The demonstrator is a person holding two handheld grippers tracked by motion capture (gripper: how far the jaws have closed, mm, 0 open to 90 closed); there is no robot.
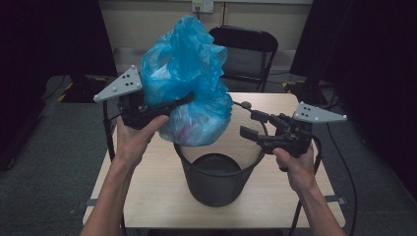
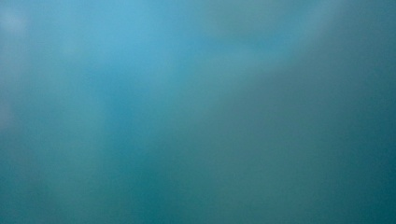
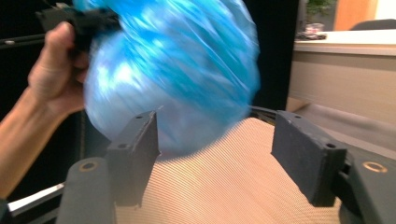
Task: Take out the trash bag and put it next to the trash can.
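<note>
1. one blue plastic bag [image 1: 189, 83], full and bunched, hangs over one black mesh bin [image 1: 219, 182]; one folding chair [image 1: 246, 49] stands behind
2. the bin stands on a light wooden table [image 1: 157, 196], on grey carpet in a room with dark curtains
3. left hand-held gripper [image 1: 184, 98] is clamped tight on the bag's bunched plastic; right hand-held gripper [image 1: 251, 125] stands wide with nothing between its jaws, just beside the bag, above the bin rim

Blurred blue plastic [image 2: 154, 79] covers the whole frame, too close to focus. It looks paler at upper left and darker teal toward the bottom.
</note>
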